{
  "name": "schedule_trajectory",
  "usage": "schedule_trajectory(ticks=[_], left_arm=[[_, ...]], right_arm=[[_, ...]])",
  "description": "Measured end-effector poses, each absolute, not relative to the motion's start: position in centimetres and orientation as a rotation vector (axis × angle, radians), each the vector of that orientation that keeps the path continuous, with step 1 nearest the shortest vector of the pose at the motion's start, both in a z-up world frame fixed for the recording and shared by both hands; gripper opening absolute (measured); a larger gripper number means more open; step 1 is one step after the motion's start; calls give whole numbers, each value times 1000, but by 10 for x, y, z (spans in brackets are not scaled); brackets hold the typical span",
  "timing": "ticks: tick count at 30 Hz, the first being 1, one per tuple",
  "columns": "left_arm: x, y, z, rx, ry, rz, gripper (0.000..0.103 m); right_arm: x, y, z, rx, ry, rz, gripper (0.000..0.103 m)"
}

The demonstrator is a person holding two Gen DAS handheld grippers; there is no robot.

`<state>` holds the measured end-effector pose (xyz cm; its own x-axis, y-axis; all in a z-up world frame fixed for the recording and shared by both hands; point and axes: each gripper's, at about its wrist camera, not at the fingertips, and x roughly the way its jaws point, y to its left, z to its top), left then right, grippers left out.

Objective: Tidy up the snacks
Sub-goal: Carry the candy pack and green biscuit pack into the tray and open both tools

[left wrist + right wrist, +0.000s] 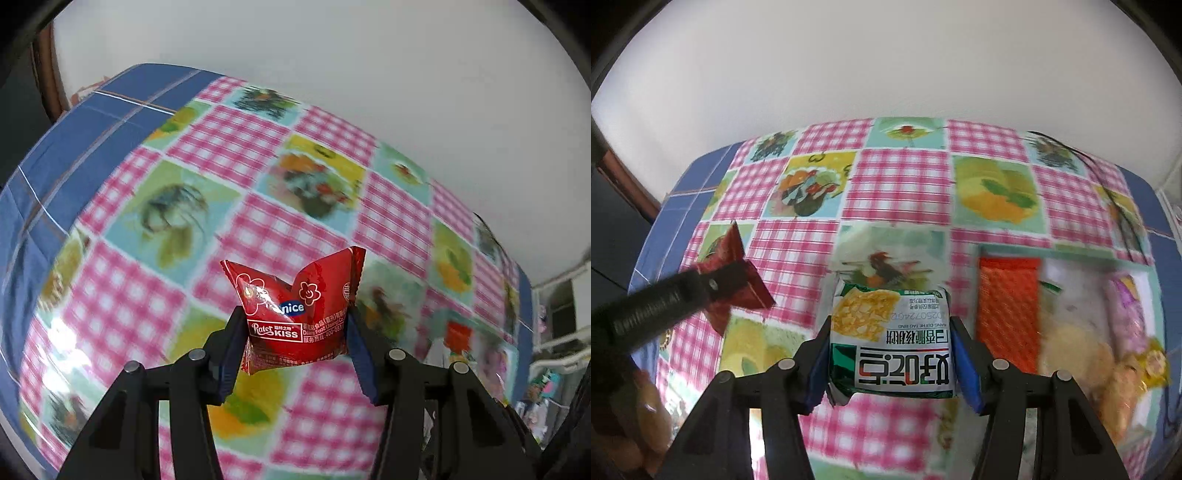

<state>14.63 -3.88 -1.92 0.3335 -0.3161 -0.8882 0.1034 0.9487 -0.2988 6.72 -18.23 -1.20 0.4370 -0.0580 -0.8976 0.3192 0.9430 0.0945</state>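
One red packet (295,314), one green packet (892,343), perhaps four blurred snacks (1071,325) beside

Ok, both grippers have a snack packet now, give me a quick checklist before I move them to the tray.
1. Left gripper clamped on red packet: ok.
2. Right gripper clamped on green and white packet: ok.
3. Both packets lifted off the checked tablecloth: ok.
4. Free slot in the snack tray, beside the orange packet: cannot tell, blurred.
5. Grippers apart from each other: ok.
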Motion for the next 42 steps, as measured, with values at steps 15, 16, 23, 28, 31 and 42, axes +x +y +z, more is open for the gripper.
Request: schedule_trajectory(ticks=[15,16,23,28,31,42], left_arm=[[45,-121,-21,-126,1221,-416,54],[41,-126,-21,-117,1225,-425,54],[20,-155,-19,-82,1226,-497,54],[14,-181,-19,-43,1220,-558,55],[17,-191,-19,-13,1200,-566,55],[46,-211,-32,11,1160,-554,55]], right_arm=[[-47,-255,7,355,1070,-394,61],[-51,-259,8,358,1068,-400,61],[-81,-301,15,400,1028,-476,61],[-90,-329,11,437,1001,-521,61],[-89,-343,9,465,964,-527,61],[-57,-358,-9,457,924,-505,61]])
